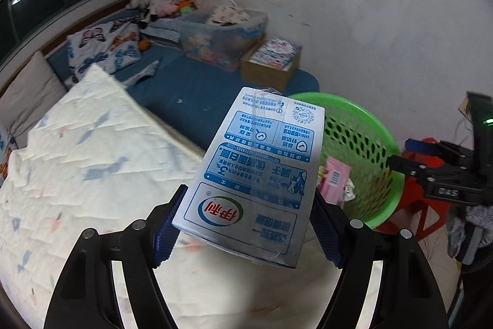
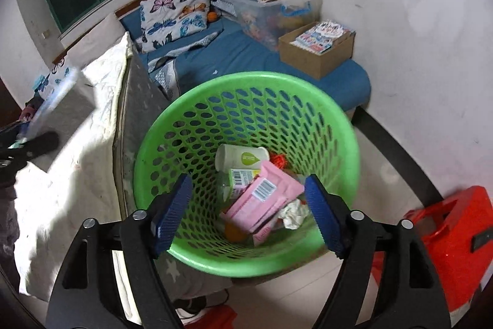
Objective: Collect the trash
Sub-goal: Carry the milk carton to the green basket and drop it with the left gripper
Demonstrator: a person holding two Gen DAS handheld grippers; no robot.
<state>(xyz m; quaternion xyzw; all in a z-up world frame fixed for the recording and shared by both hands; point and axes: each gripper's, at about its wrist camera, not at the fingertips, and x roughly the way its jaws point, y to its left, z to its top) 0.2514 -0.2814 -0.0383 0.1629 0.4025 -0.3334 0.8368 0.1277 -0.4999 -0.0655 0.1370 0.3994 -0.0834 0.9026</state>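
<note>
My left gripper (image 1: 246, 224) is shut on a blue and white milk carton (image 1: 255, 171) and holds it in the air over the white quilt, just left of the green perforated basket (image 1: 363, 125). My right gripper (image 2: 248, 211) is open and empty, hovering over the same basket (image 2: 191, 125). Inside the basket lie a pink wrapper (image 2: 262, 199), a white paper cup (image 2: 240, 158), a small green and white carton (image 2: 242, 178) and crumpled paper (image 2: 294, 213). The right gripper also shows at the right edge of the left wrist view (image 1: 400, 164).
A bed with a white quilt (image 1: 77, 168) and a blue mattress (image 2: 246, 54) lies left of and behind the basket. On the mattress stand a clear storage bin (image 2: 277, 8), a cardboard box of books (image 2: 320, 45), a butterfly pillow and plush toys. A red stool (image 2: 456, 239) stands at the right.
</note>
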